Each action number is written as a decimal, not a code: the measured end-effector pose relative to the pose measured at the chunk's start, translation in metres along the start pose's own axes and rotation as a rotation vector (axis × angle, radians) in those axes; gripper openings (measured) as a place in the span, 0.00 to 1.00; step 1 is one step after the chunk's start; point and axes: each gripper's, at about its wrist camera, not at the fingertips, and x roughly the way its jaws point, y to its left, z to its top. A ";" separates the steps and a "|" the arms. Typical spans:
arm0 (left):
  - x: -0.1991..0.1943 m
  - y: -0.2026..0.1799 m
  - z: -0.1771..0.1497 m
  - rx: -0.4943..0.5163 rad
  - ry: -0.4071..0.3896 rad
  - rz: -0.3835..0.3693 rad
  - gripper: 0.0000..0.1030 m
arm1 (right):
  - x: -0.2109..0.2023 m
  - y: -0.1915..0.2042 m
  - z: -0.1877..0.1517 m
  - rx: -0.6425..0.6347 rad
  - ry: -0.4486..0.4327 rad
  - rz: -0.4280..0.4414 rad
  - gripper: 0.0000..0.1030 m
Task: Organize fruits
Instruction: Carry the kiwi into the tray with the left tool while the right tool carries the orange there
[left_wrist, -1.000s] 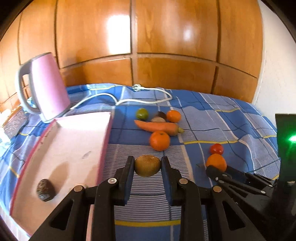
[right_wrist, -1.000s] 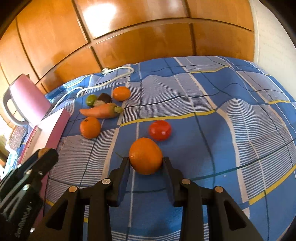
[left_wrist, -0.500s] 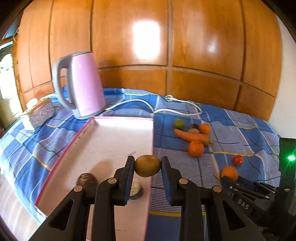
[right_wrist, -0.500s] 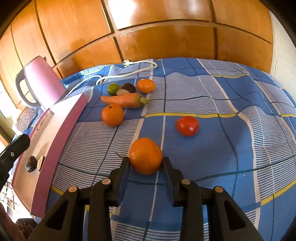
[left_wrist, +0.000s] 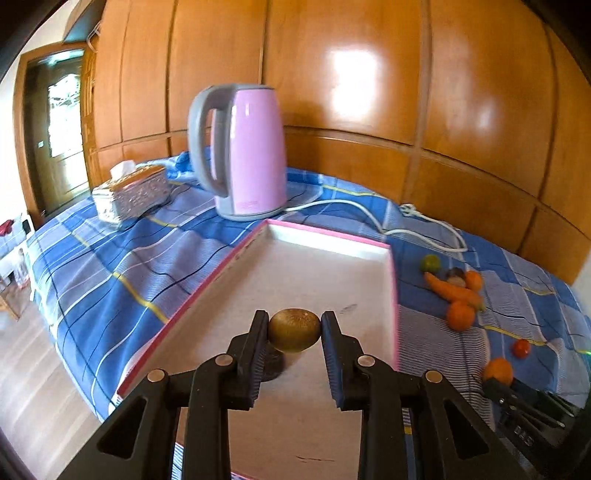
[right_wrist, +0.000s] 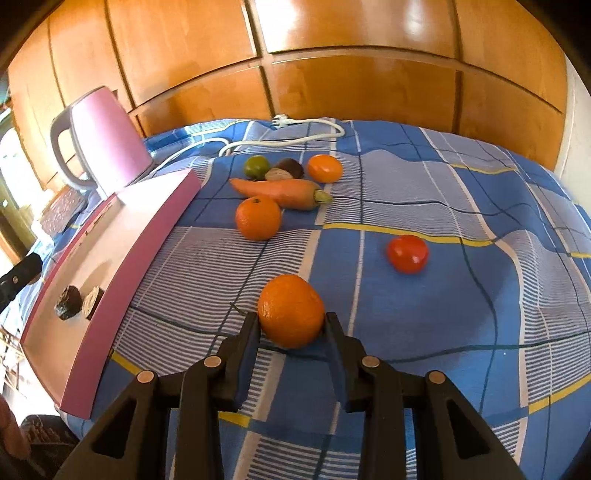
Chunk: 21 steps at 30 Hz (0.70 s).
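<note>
- Kiwi (left_wrist: 294, 329) sits pinched btwn the two fingers of the left gripper (left_wrist: 294, 334), pads pressing both sides; held above the white floor of the pink-rimmed tray (left_wrist: 393, 295).
- Orange (right_wrist: 290, 311) sits btwn the right gripper (right_wrist: 291, 328) fingers, pads touching its lower sides; jaws narrow, closed on it; fruit low over the blue checked cloth (right_wrist: 424, 332).
- Two dark items (right_wrist: 68, 302) lie in tray's near end.
- On cloth beyond: tomato (right_wrist: 407, 253), second orange (right_wrist: 258, 217), carrot (right_wrist: 277, 192), lime (right_wrist: 257, 167).
- Pink kettle (left_wrist: 245, 151) w/ white cord stands behind tray.
</note>
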 end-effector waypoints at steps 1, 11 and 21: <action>0.001 0.002 -0.001 -0.007 0.004 0.005 0.28 | 0.000 0.003 0.000 -0.012 0.000 0.003 0.34; 0.010 0.016 -0.003 -0.059 0.017 0.032 0.28 | -0.002 0.032 0.001 -0.047 -0.009 0.086 0.33; 0.015 0.027 -0.004 -0.118 0.028 0.061 0.28 | -0.013 0.079 0.020 -0.101 -0.039 0.207 0.34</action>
